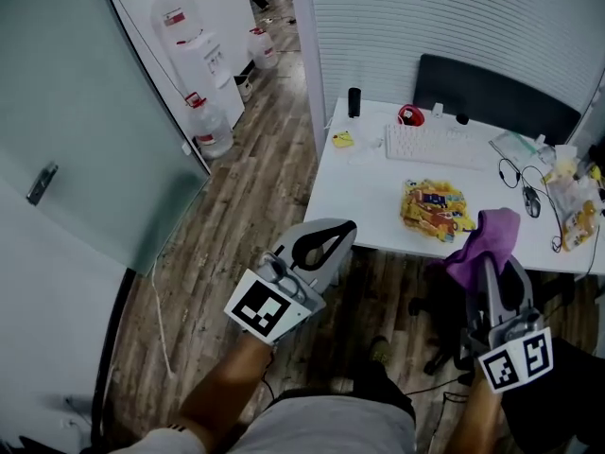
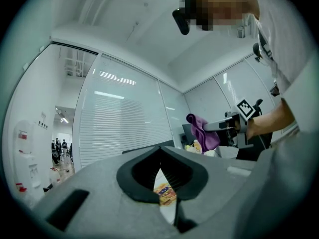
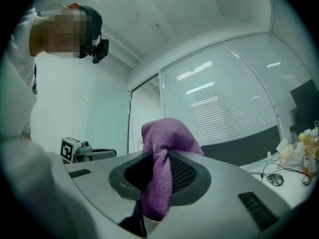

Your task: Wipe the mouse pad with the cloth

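My right gripper [image 1: 493,259] is shut on a purple cloth [image 1: 487,239], which bunches up over its tips just in front of the white desk's [image 1: 354,192] near edge. In the right gripper view the cloth [image 3: 164,148] is pinched between the jaws [image 3: 160,180] and hangs below them. My left gripper [image 1: 342,230] is shut and empty, held over the wooden floor just left of the desk. Its own view shows the closed jaws [image 2: 160,159] and, beyond them, the cloth [image 2: 203,132]. I cannot make out a mouse pad. A black mouse [image 1: 531,200] with its cable lies at the desk's right.
On the desk are a white keyboard [image 1: 435,145], a yellow snack bag [image 1: 435,206], a red object [image 1: 409,114], a black cylinder [image 1: 354,100] and clutter at the right end. A water dispenser [image 1: 203,55] with bottles stands far left, beside a glass door.
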